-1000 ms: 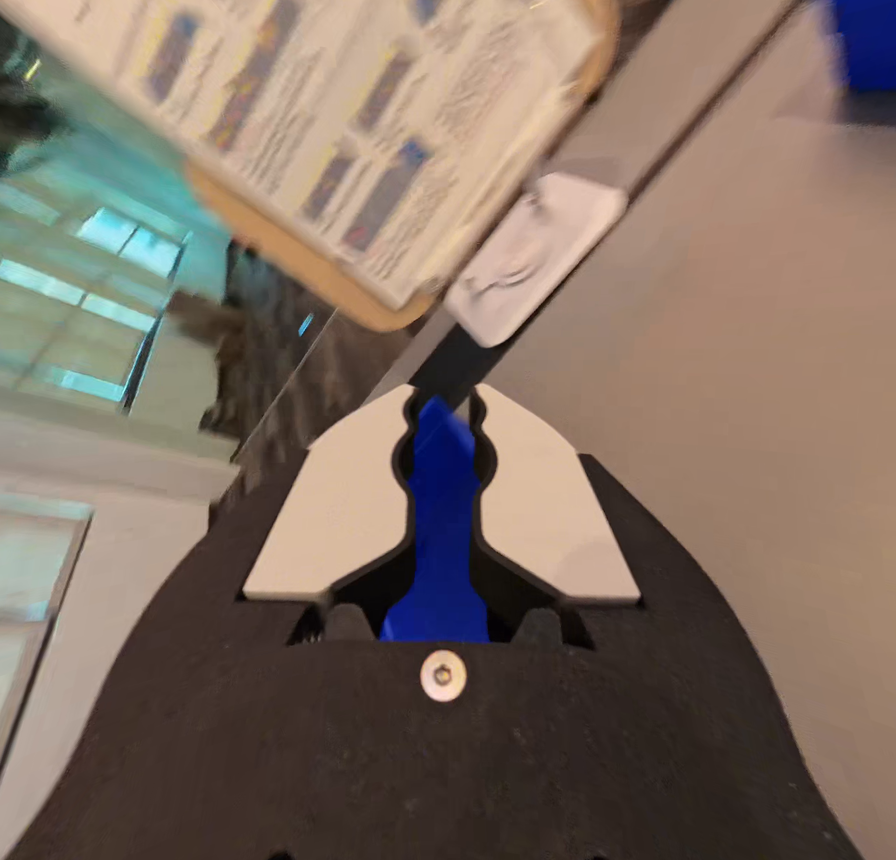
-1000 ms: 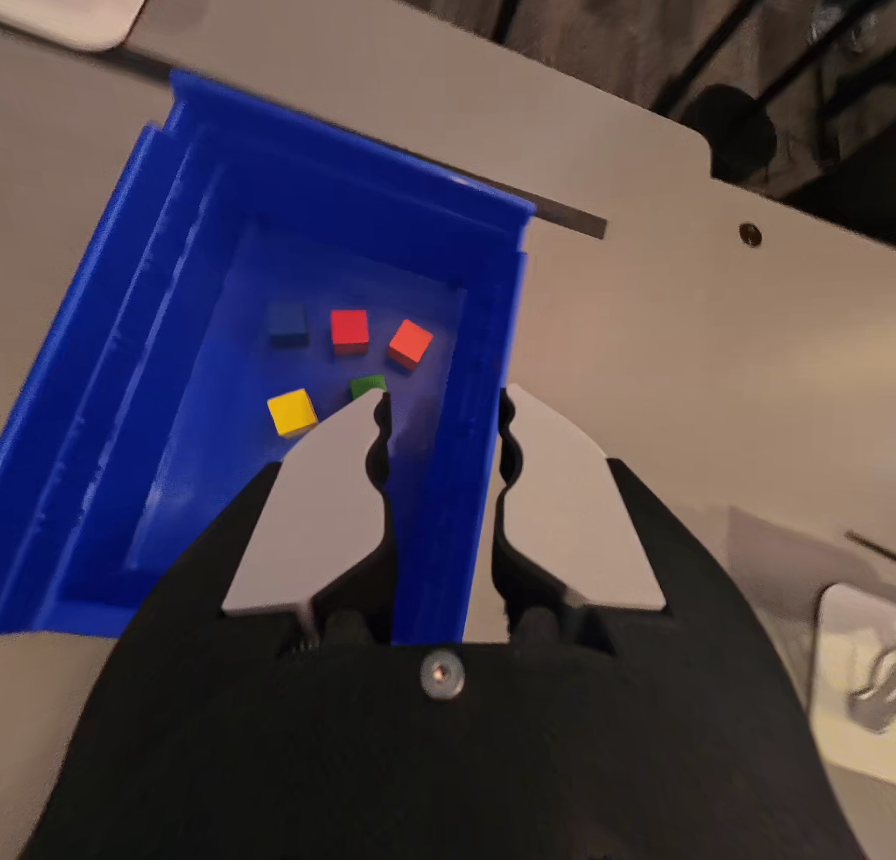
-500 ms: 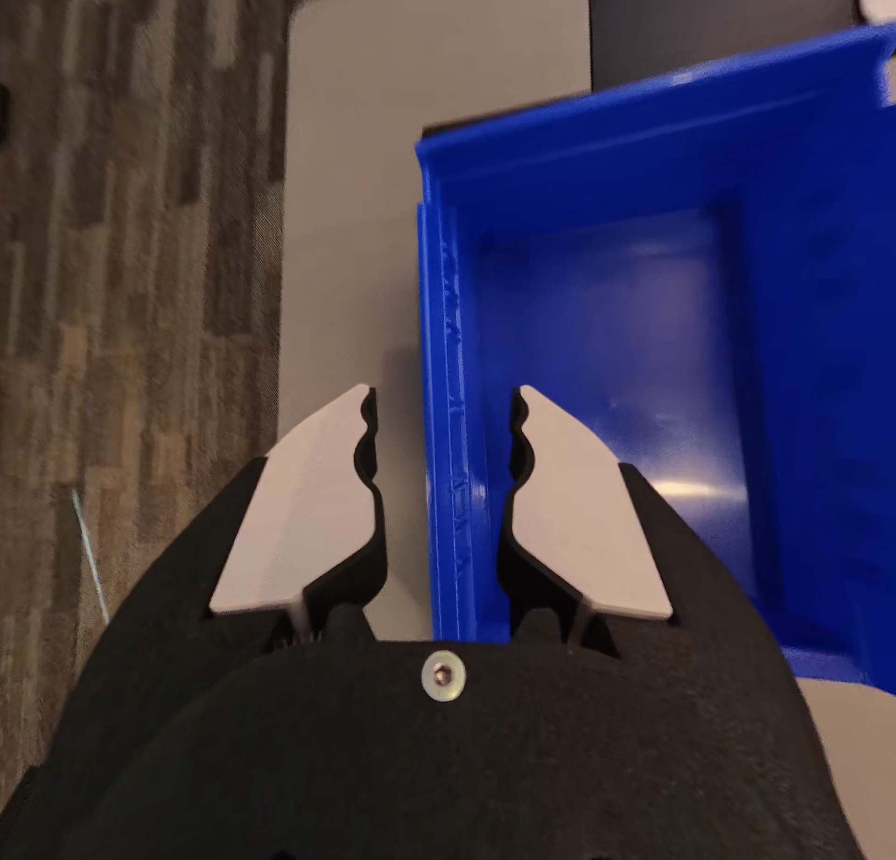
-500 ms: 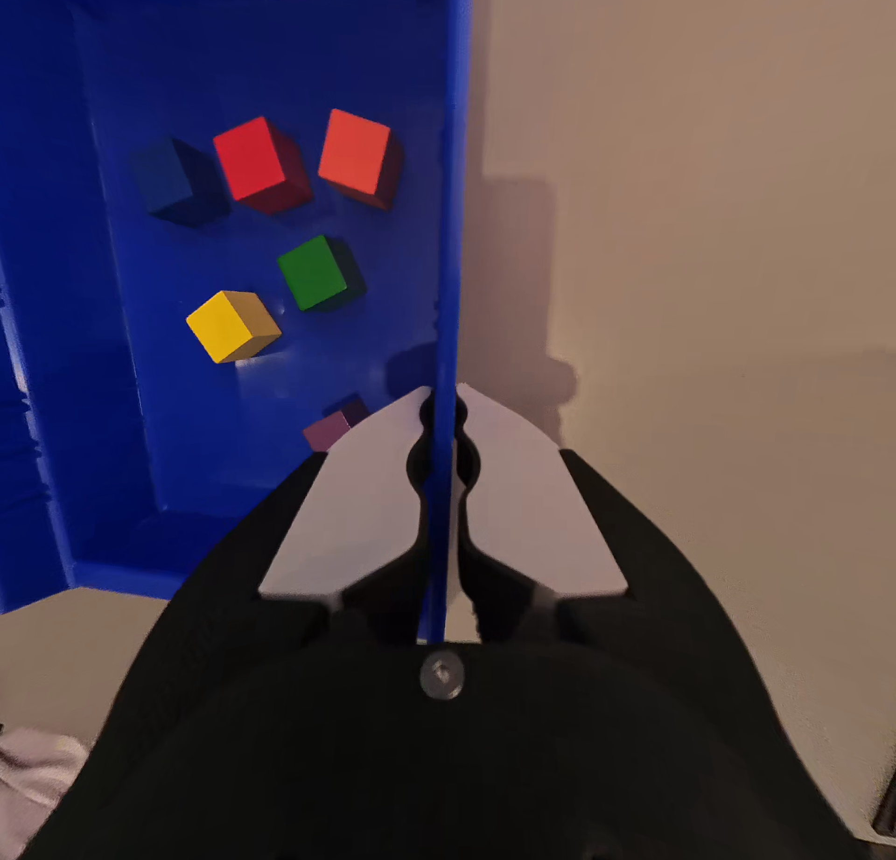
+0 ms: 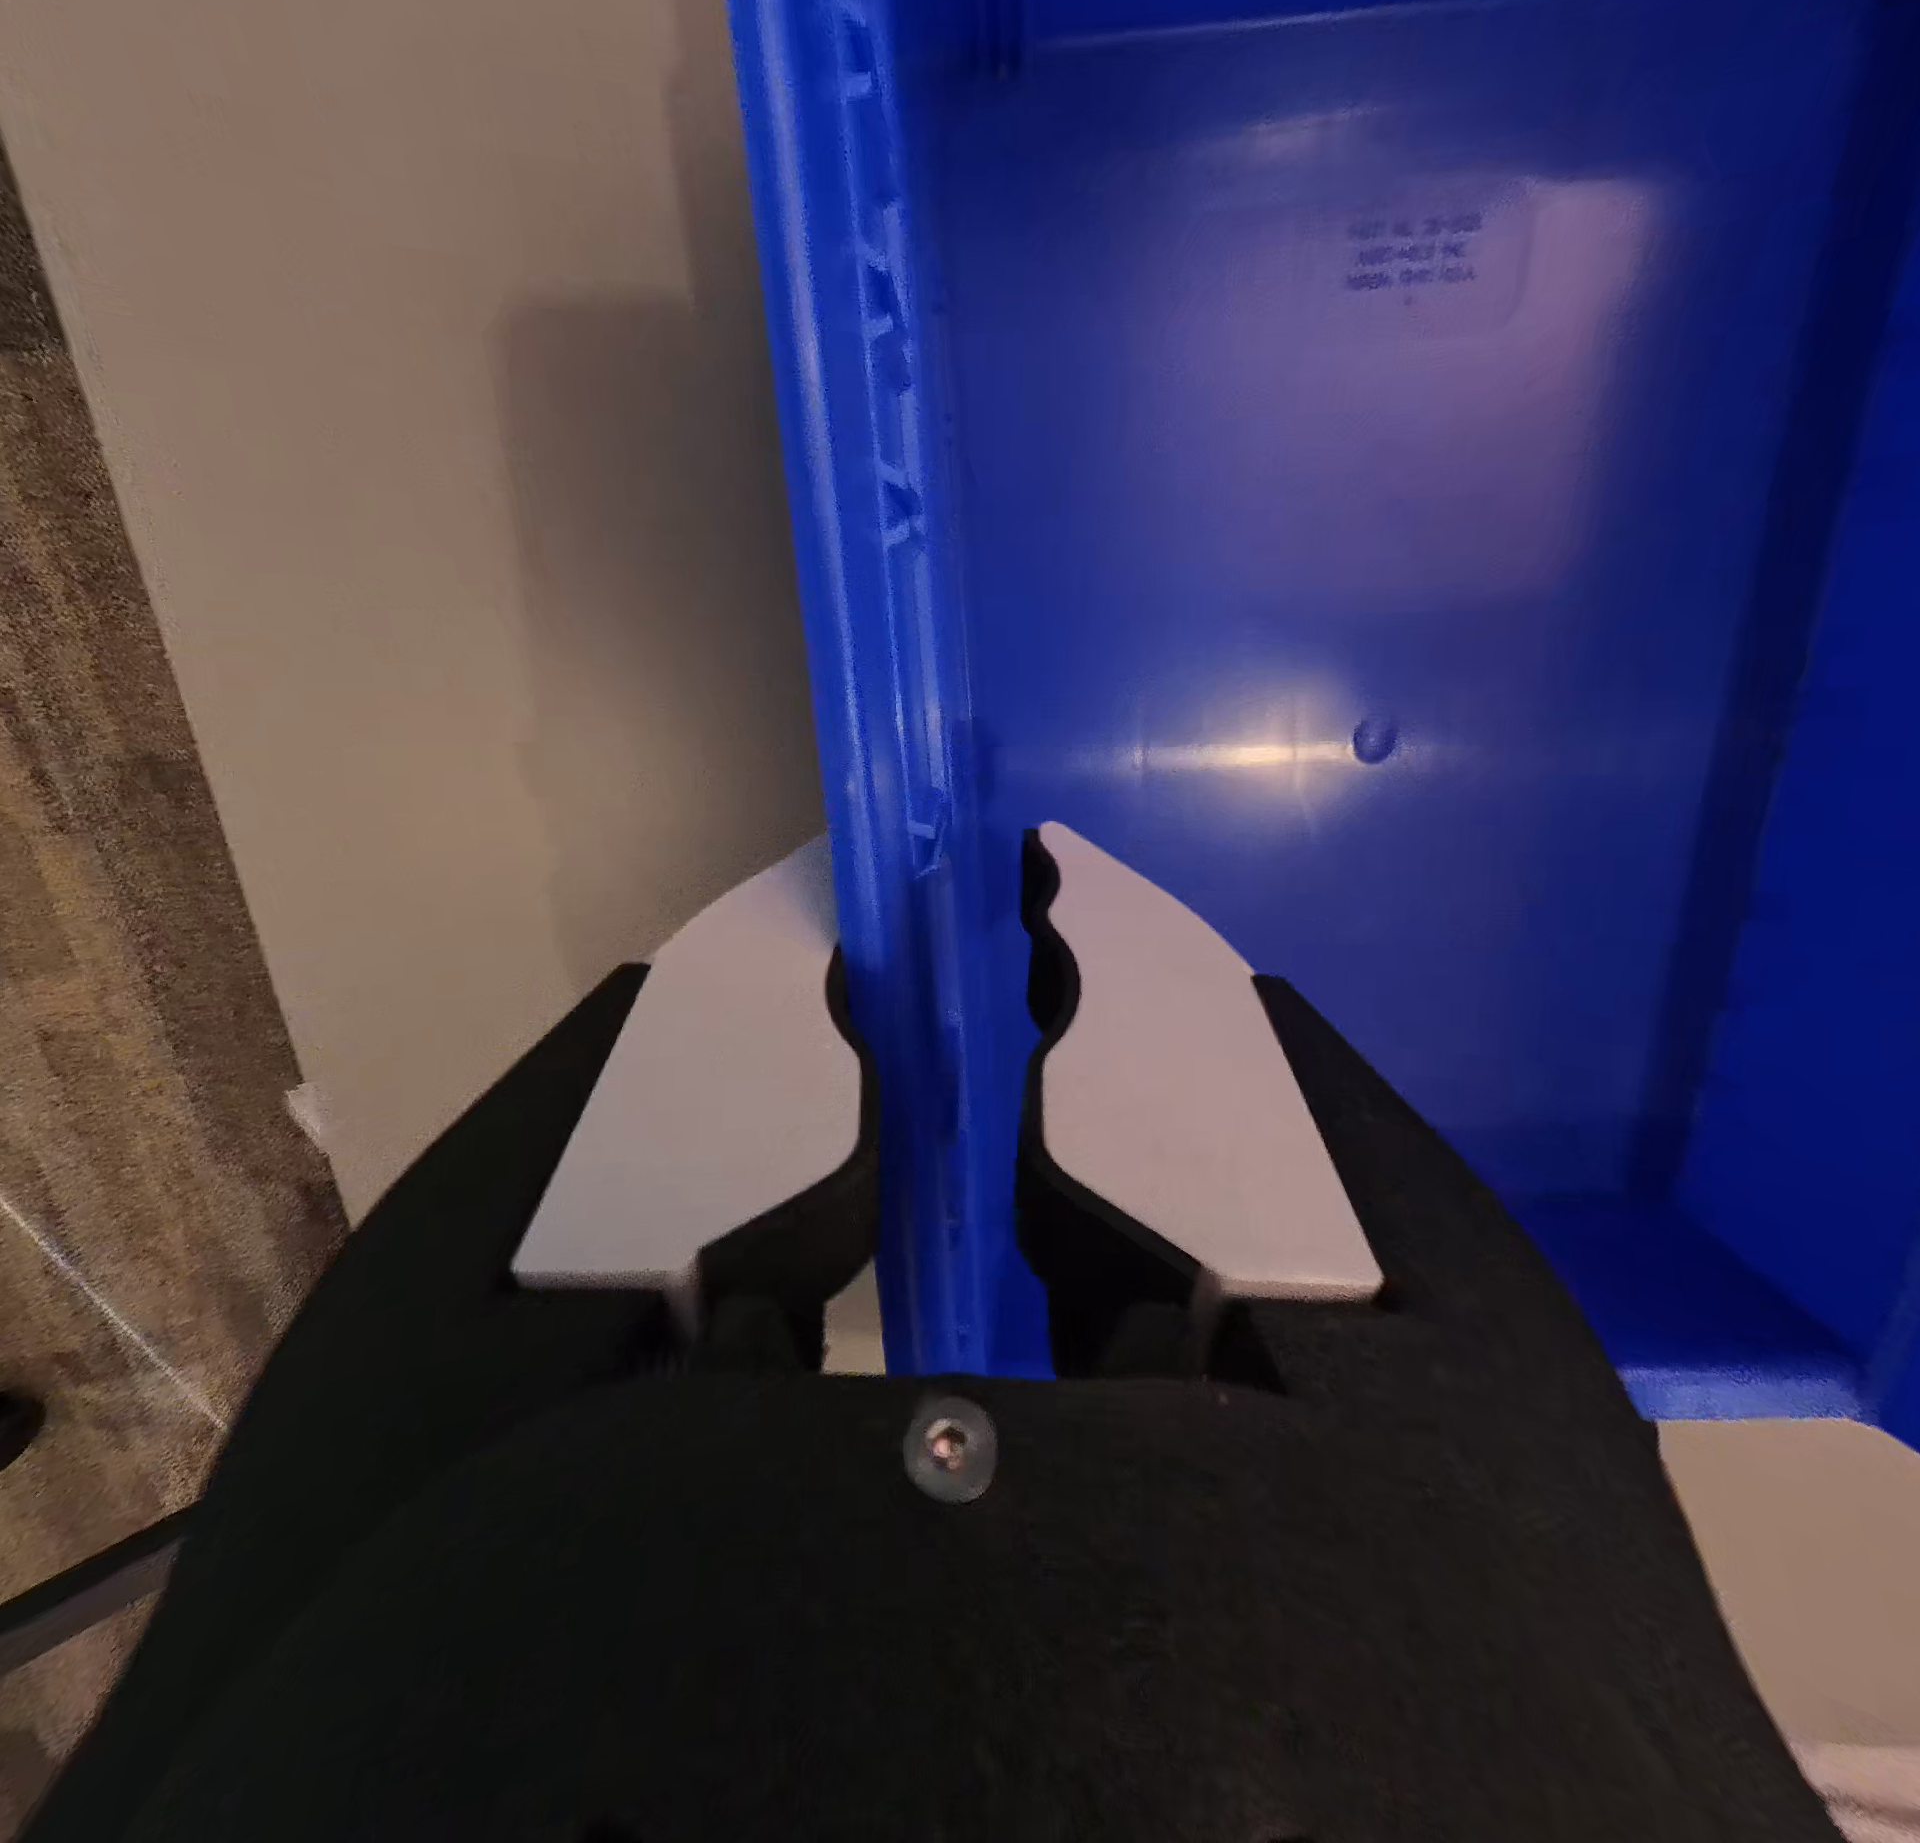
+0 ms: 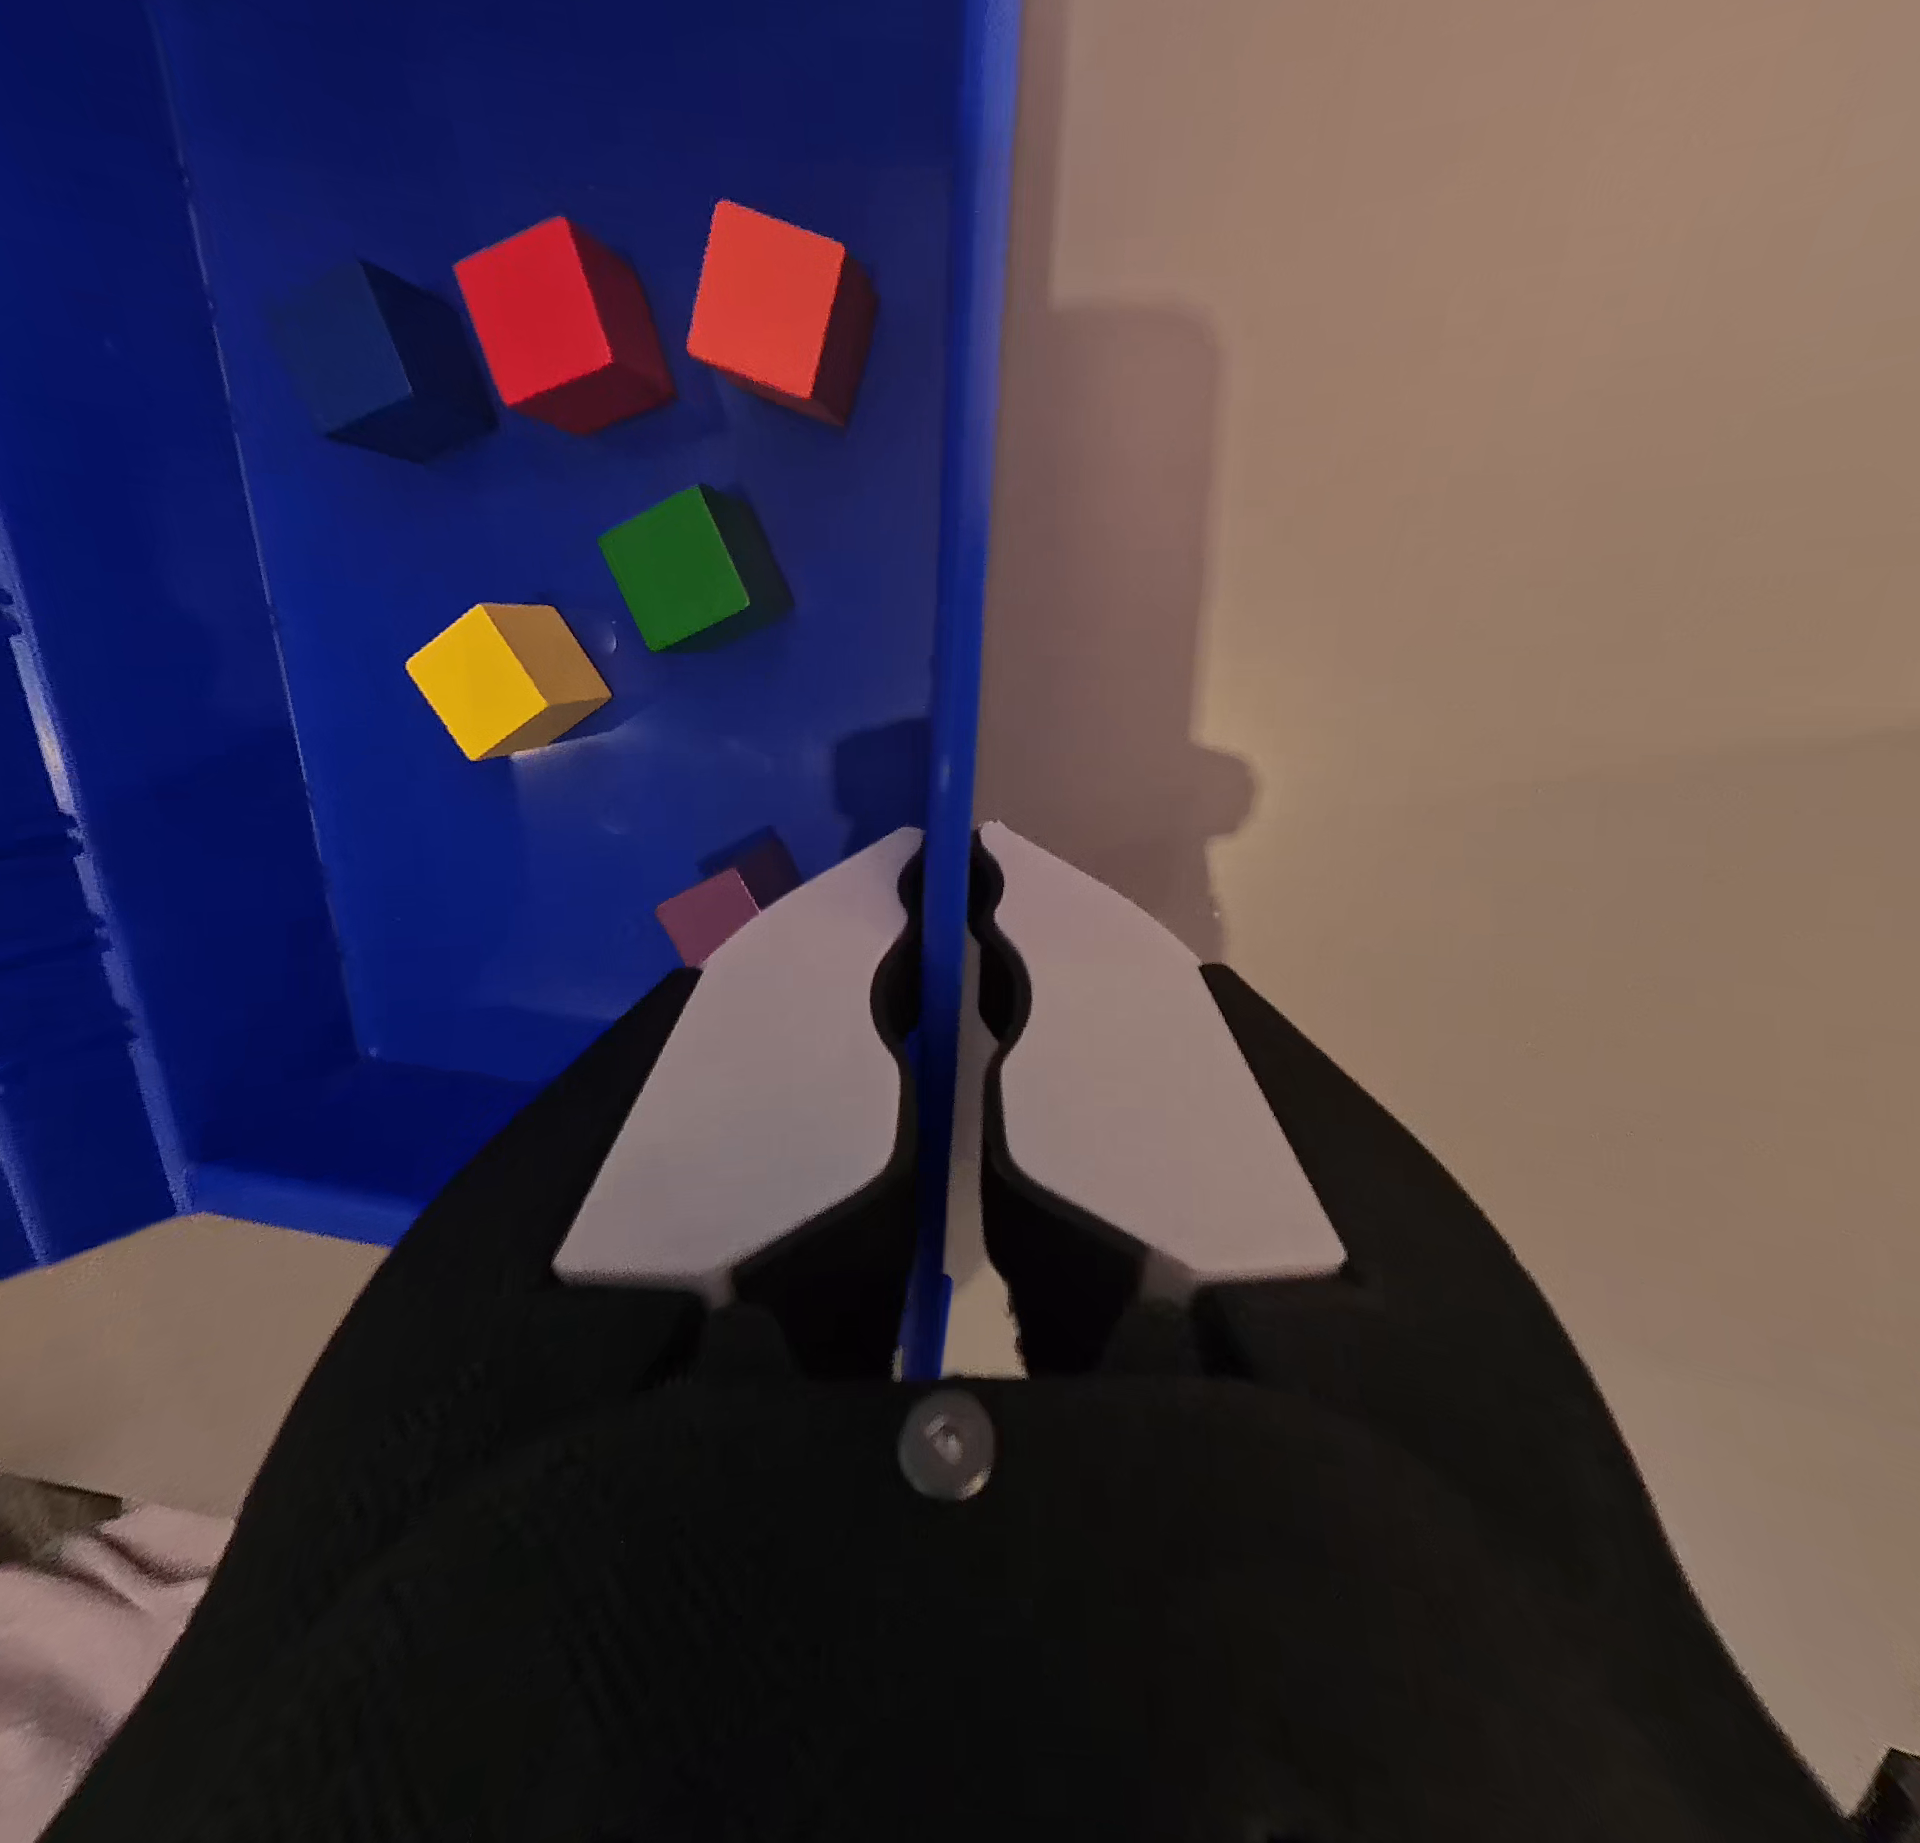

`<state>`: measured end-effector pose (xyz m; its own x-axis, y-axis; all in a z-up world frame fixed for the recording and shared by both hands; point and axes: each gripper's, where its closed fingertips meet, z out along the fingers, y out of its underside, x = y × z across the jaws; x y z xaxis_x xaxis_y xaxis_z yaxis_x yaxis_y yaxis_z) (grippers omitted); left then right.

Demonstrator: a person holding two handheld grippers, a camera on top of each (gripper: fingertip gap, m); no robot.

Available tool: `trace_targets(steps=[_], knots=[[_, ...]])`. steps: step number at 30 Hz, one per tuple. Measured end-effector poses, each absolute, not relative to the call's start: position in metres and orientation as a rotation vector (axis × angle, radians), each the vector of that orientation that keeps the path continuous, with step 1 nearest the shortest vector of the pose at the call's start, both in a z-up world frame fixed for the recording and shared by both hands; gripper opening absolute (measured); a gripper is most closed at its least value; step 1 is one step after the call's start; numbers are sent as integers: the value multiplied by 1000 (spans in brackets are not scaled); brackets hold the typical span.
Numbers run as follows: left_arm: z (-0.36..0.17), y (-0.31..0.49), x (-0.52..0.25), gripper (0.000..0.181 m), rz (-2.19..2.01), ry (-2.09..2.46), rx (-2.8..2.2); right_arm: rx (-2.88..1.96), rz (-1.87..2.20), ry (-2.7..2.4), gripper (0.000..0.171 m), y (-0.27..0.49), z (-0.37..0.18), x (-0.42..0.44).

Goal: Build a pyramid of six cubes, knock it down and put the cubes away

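Note:
In the right wrist view a blue bin (image 6: 971, 443) holds several cubes: dark blue (image 6: 343, 359), red (image 6: 540, 323), orange (image 6: 769, 302), green (image 6: 675, 567), yellow (image 6: 488, 676) and purple (image 6: 712, 915). My right gripper (image 6: 951, 832) is shut on the bin's thin right wall, with a pad pressed on each side. In the left wrist view a blue bin's ribbed left wall (image 5: 894, 443) stands between the fingers of my left gripper (image 5: 935, 848). The inner pad (image 5: 1122, 962) stands slightly off the wall. The bin floor (image 5: 1351, 546) seen here is bare.
The bins stand on a beige table (image 6: 1455, 443), which also shows in the left wrist view (image 5: 416, 443). Carpeted floor (image 5: 104, 858) lies past the table's left edge. A pale cloth (image 6: 94, 1585) lies at the lower left in the right wrist view. Across from one pair of fingers to the other is roughly 75 centimetres.
My left gripper has come down closer to the bin wall and its jaws have narrowed around it. My right gripper closed on the wall between a second and half a second ago and has stayed shut.

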<state>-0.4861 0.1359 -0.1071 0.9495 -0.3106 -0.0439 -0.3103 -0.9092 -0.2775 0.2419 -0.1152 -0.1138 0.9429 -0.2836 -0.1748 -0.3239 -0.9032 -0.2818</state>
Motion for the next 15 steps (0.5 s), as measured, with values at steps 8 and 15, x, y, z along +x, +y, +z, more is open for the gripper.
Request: trace_targets(steps=[8, 15], knots=[[-108, 116, -428, 8, -109, 756, -2832, -2861, 171, 271, 8, -96, -114, 206], [-110, 103, -354, 18, 46, 1056, -2755, -2877, 146, 131, 8, -78, -113, 178]])
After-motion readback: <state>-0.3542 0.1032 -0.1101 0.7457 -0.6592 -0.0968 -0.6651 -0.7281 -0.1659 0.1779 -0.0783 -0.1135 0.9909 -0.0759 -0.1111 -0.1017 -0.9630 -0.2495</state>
